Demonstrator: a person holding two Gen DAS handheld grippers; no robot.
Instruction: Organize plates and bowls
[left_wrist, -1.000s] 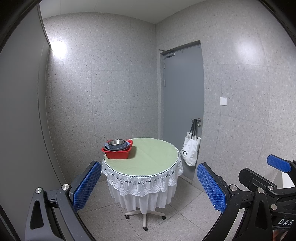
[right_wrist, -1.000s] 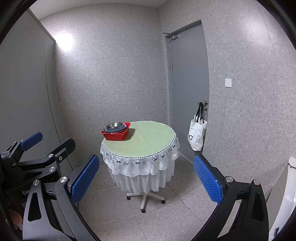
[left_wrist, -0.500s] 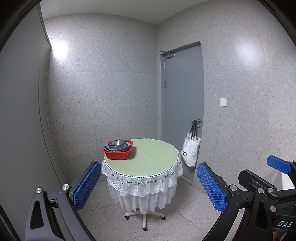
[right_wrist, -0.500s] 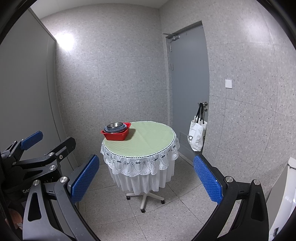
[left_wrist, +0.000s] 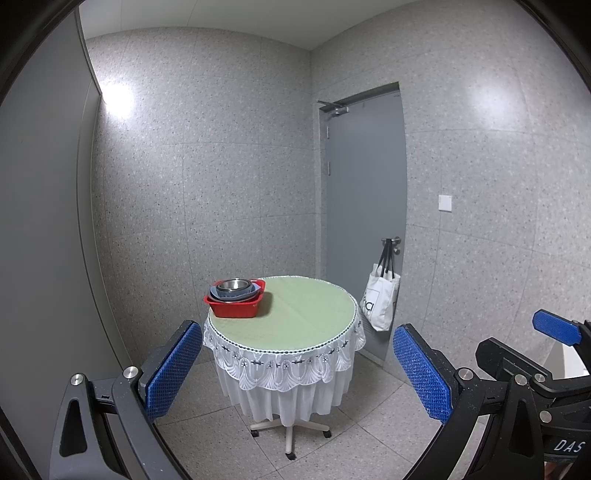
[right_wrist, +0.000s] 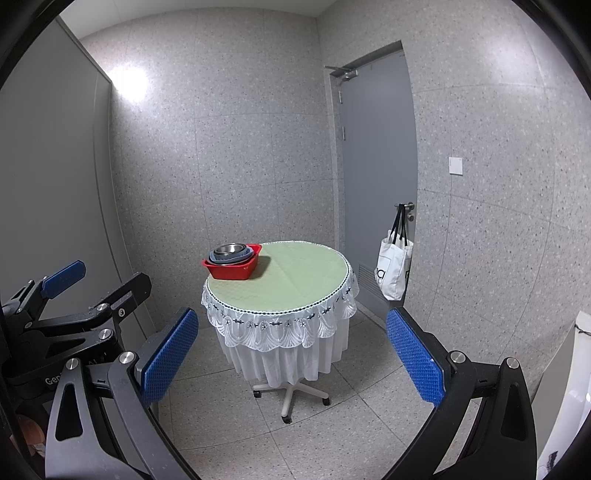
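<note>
A red basin (left_wrist: 234, 306) stands at the far left edge of a round table (left_wrist: 295, 317) with a green top and white lace skirt. Nested in the basin are grey-blue bowls or plates with a steel bowl (left_wrist: 233, 285) on top. The same basin (right_wrist: 232, 268) and steel bowl (right_wrist: 229, 249) show in the right wrist view. My left gripper (left_wrist: 295, 373) is open and empty, well back from the table. My right gripper (right_wrist: 291, 358) is open and empty, equally far back. Each gripper shows at the edge of the other's view.
The table (right_wrist: 284, 280) stands on a wheeled pedestal (right_wrist: 290, 398) on a tiled floor. A grey door (left_wrist: 364, 206) is at the back right with a white tote bag (left_wrist: 380, 302) on its handle. Speckled walls enclose the room. A white object (right_wrist: 569, 398) is at the far right.
Both views have pulled back and dropped slightly, so the table looks a little smaller. Both grippers stay open and empty.
</note>
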